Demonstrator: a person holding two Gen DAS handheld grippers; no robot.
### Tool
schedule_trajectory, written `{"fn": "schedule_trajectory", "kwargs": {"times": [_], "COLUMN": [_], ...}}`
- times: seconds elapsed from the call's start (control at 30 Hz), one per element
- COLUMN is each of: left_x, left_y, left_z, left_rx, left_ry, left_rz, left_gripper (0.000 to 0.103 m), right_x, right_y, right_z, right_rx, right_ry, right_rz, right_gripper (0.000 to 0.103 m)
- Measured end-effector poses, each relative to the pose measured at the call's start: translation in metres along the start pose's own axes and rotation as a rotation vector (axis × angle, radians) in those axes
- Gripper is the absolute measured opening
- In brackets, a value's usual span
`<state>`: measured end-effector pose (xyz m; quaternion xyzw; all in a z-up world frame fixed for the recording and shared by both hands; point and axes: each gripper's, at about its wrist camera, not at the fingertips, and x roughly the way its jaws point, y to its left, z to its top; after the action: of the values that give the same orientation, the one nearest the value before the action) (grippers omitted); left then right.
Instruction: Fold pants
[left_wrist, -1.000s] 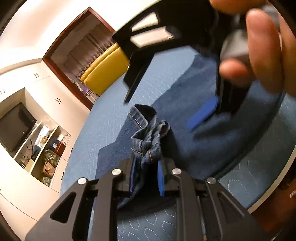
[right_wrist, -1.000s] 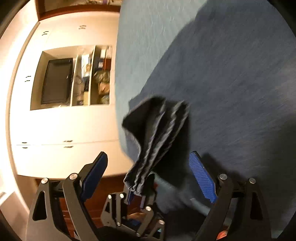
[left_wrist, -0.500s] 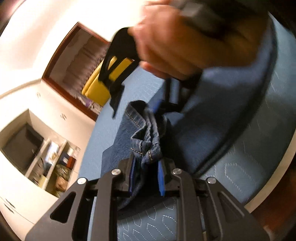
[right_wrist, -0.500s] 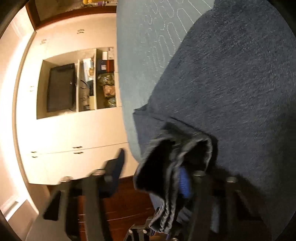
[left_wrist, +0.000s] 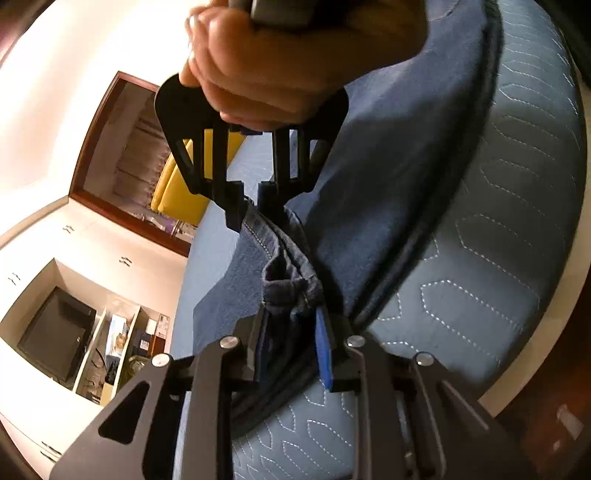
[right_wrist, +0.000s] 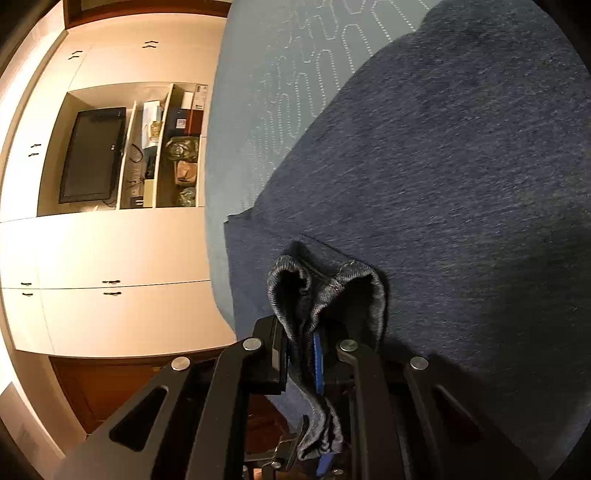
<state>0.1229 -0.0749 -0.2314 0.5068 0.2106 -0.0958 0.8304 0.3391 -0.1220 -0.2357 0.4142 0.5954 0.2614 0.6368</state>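
Denim of the pants (left_wrist: 388, 177) lay spread across the blue quilted bed (left_wrist: 509, 229), which served as the reference for every position below. To the left of the bed, in both wrist views, a cream cabinet wall (right_wrist: 122, 254) carried an open niche holding a dark television (right_wrist: 92, 155) and cluttered shelves (right_wrist: 177, 155); further back on that side, the left wrist view showed a wood-framed doorway (left_wrist: 110, 147) with a yellow chair (left_wrist: 177, 192) behind it. At the left edge of the pants, over the bed, a bunched hem was gathered between the two tools. The left gripper (left_wrist: 291, 347) had its jaws narrow and closing a little further, with the blue pads (left_wrist: 323, 350) pressed against a thick fold of denim that filled the gap. Above it in the same view, the person's right hand (left_wrist: 280, 62) gripped the handle of the right gripper (left_wrist: 251, 206), whose fingers pointed down onto the same hem. In the right wrist view, the right gripper (right_wrist: 301, 354) had its jaws closing tightly on a folded edge of the pants (right_wrist: 461, 166), with layered cloth standing up past the fingertips and hanging down behind them. To the right of both grips, the rest of the pants lay flat on the bed.
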Motion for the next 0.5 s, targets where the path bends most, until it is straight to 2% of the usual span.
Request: {"fn": "schedule_trajectory", "kwargs": {"times": [0.1, 0.2, 0.33, 0.37, 0.5], "left_x": [-0.003, -0.004, -0.006, -0.007, -0.006], "left_y": [0.000, 0.010, 0.033, 0.032, 0.008], "left_z": [0.001, 0.011, 0.048, 0.057, 0.091], "left_rx": [0.028, 0.018, -0.057, -0.065, -0.050], "left_ry": [-0.010, -0.015, -0.052, -0.064, -0.100], "left_rz": [0.014, 0.030, 0.057, 0.055, 0.021], "left_gripper": [0.018, 0.015, 0.015, 0.015, 0.015], "right_x": [0.001, -0.004, -0.033, -0.046, -0.074], "right_y": [0.005, 0.028, 0.067, 0.072, 0.051], "right_z": [0.004, 0.010, 0.019, 0.021, 0.031], "right_rx": [-0.042, -0.126, -0.269, -0.311, -0.339], "right_ry": [-0.008, -0.031, -0.087, -0.102, -0.121], "right_rz": [-0.058, -0.099, -0.149, -0.185, -0.286], "right_gripper": [0.012, 0.011, 0.011, 0.011, 0.011]}}
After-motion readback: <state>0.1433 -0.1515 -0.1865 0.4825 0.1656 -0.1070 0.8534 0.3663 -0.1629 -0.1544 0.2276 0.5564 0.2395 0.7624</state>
